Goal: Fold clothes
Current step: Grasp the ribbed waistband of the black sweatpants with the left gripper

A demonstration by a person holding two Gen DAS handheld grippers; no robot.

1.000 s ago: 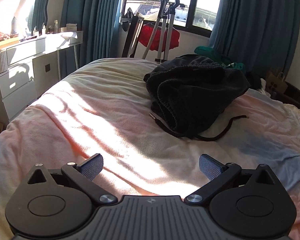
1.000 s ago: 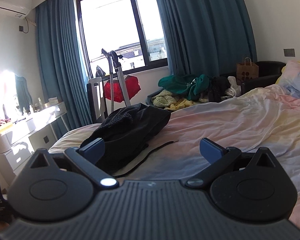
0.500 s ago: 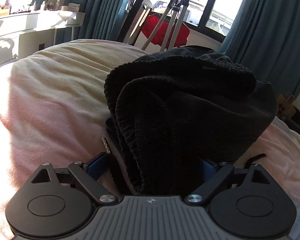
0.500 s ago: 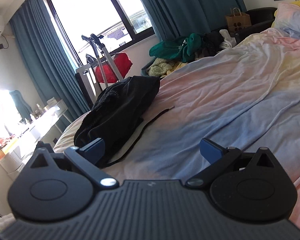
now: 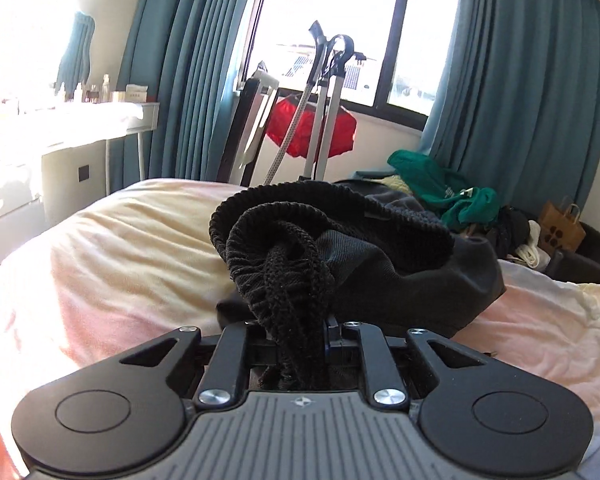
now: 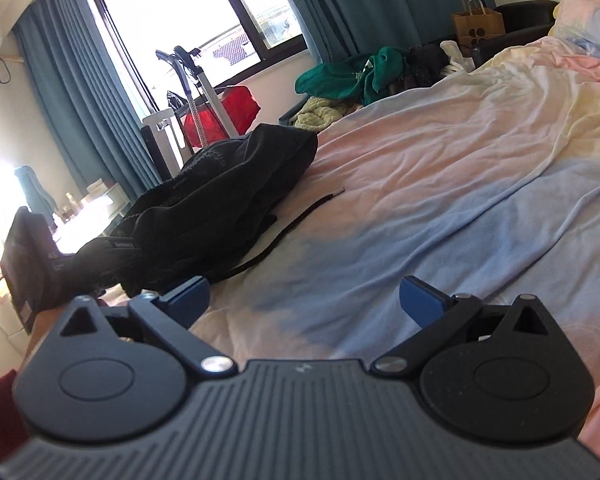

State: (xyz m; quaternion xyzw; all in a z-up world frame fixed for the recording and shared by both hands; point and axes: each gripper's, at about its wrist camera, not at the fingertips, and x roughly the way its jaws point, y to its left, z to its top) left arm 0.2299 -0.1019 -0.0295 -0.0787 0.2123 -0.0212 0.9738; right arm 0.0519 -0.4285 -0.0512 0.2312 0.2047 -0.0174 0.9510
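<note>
Clamping: left gripper (image 5: pixel 300 344) just closed on black garment (image 5: pixel 340 248) | right gripper (image 6: pixel 304 300) wide, apparently lower.

Both cameras look low across the bed (image 6: pixel 440 168) toward the window (image 5: pixel 328 40). The left view sits right against the black garment (image 5: pixel 340 248); the right view stands further back, beside it. Both share garment, window and curtains (image 6: pixel 80 100).

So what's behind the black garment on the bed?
Behind the black garment, past the bed: a stand with a red cloth, a green clothes heap, curtains and window. The floor and stand base are hidden.
</note>
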